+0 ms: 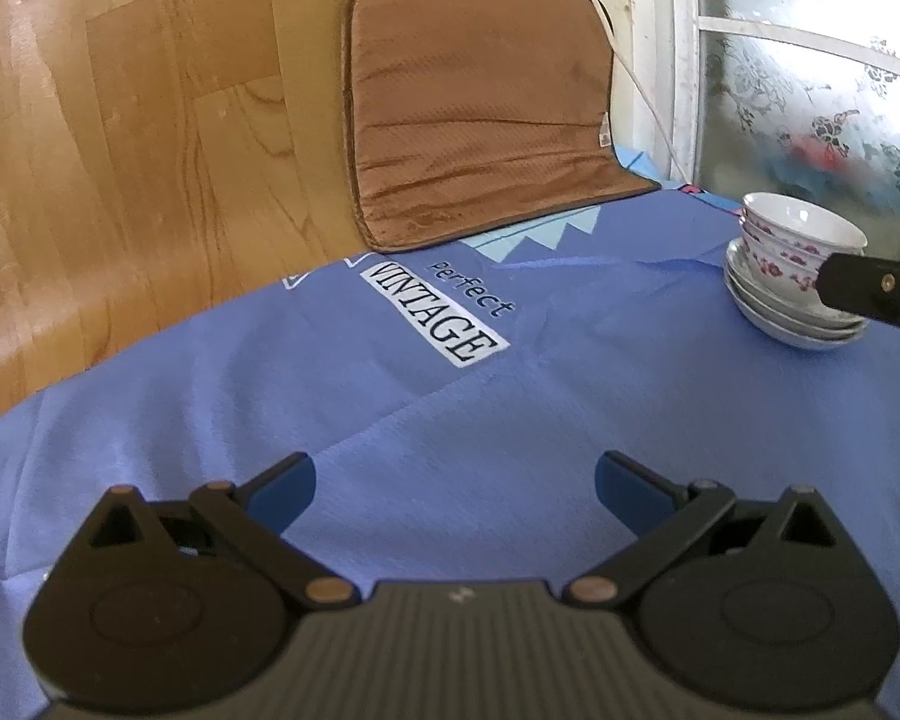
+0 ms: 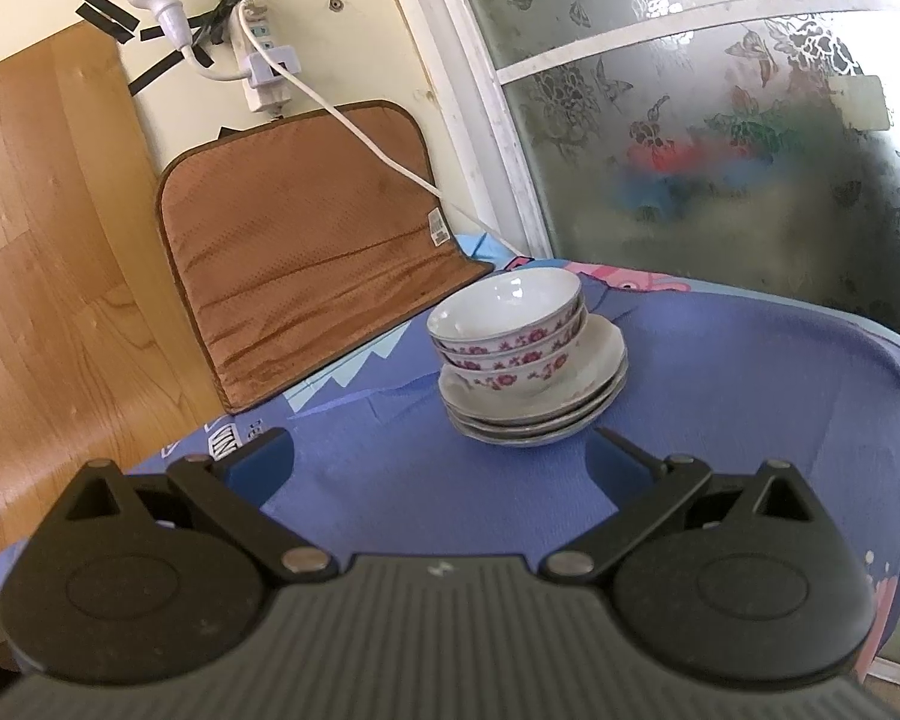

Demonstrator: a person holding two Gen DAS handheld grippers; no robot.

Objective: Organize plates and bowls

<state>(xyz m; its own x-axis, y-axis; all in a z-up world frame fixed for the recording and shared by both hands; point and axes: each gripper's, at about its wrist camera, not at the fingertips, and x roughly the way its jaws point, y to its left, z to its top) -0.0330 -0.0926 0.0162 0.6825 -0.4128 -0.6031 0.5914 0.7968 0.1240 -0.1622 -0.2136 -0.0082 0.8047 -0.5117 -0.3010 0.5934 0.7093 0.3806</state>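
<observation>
Right wrist view has your right gripper [image 2: 441, 459] spread wide and empty, lined up just short of the bowls [image 2: 507, 324], nested three deep on the plates [image 2: 534, 414] so the stack sits compact at the far side of the blue cloth [image 2: 720, 390]. Your left gripper [image 1: 455, 483] hangs wide too, holding nothing, well apart from the stack, looks like tidying's nearly done.

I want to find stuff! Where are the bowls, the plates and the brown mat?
bowls [image 2: 507, 324], right wrist view, flowered side of the stacked bowls.
plates [image 2: 600, 384], right wrist view, right rim of the stack beneath the bowls.
brown mat [image 2: 306, 264], right wrist view, middle of its fabric.
</observation>
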